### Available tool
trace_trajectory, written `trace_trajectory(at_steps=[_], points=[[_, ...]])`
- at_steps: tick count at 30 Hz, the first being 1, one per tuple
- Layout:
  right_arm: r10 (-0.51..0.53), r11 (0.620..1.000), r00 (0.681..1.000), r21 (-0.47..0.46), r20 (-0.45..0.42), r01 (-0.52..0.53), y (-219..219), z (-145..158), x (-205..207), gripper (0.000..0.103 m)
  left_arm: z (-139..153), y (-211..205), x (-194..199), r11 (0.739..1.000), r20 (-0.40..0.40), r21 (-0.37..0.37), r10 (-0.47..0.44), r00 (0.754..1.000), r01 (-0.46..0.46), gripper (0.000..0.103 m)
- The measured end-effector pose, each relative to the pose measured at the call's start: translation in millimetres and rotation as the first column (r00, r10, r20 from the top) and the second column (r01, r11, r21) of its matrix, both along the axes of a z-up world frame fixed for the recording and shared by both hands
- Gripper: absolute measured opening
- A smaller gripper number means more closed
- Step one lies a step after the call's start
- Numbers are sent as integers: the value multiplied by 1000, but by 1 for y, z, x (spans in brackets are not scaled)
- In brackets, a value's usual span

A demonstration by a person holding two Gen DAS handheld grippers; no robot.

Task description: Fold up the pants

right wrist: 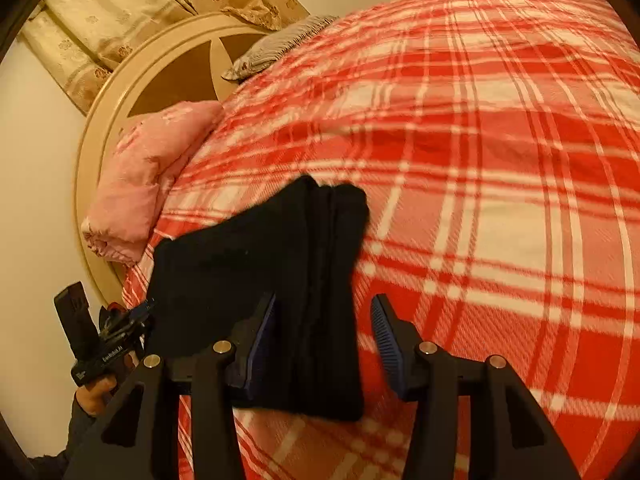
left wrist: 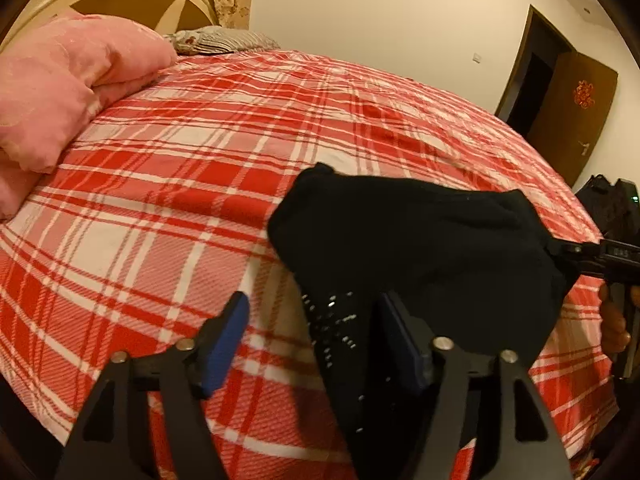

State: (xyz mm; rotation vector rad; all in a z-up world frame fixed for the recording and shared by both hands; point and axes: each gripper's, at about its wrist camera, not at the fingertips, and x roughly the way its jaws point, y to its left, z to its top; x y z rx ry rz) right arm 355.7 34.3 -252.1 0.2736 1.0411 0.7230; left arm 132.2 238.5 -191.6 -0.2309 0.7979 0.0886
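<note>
The black pants (left wrist: 420, 248) lie folded into a compact bundle on the red plaid bed; they also show in the right wrist view (right wrist: 260, 272). My left gripper (left wrist: 316, 320) is open, its blue pads (left wrist: 224, 344) wide apart, with the bundle's near end between them. My right gripper (right wrist: 324, 320) is open too, its jaws spread around the bundle's right edge. The right gripper also appears at the bundle's far right edge in the left wrist view (left wrist: 592, 256); the left one appears at the bundle's left in the right wrist view (right wrist: 132, 316).
A red and white plaid bedspread (left wrist: 180, 184) covers the bed. A pink quilt (left wrist: 60, 92) lies at the headboard end, a striped pillow (left wrist: 224, 40) behind it. A brown door (left wrist: 572, 100) stands at the right, a dark bag (left wrist: 608, 204) below it. Curtains (right wrist: 120, 12) hang behind the headboard.
</note>
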Motion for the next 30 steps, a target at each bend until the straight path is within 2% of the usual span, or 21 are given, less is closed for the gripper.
trace_trajectory(at_steps=[3, 6, 11, 16, 22, 27, 30], points=[[-20, 1000, 1000, 17, -15, 20, -3, -4, 2, 54, -2, 0, 1, 1000, 0, -11, 13, 1000, -13, 75], [-20, 1000, 1000, -18, 17, 20, 1, -2, -1, 55, 0, -3, 0, 1000, 1, 11, 18, 1000, -18, 75], [-47, 998, 998, -49, 47, 49, 0, 4, -7, 58, 1, -3, -3, 1000, -6, -3, 30, 1000, -30, 75], [-52, 987, 991, -145, 120, 69, 1, 12, -20, 63, 5, -10, -7, 999, -9, 31, 20, 1000, -20, 75], [-84, 987, 993, -130, 83, 94, -4, 11, -17, 67, 4, -7, -8, 999, -22, 17, 34, 999, -33, 75], [-116, 979, 969, -142, 218, 149, -19, 45, -54, 67, 21, -16, -19, 999, -5, 49, 24, 1000, -24, 75], [-116, 975, 945, -147, 306, 168, -30, 71, -86, 67, 38, -25, -29, 998, 38, 62, 21, 999, -23, 78]])
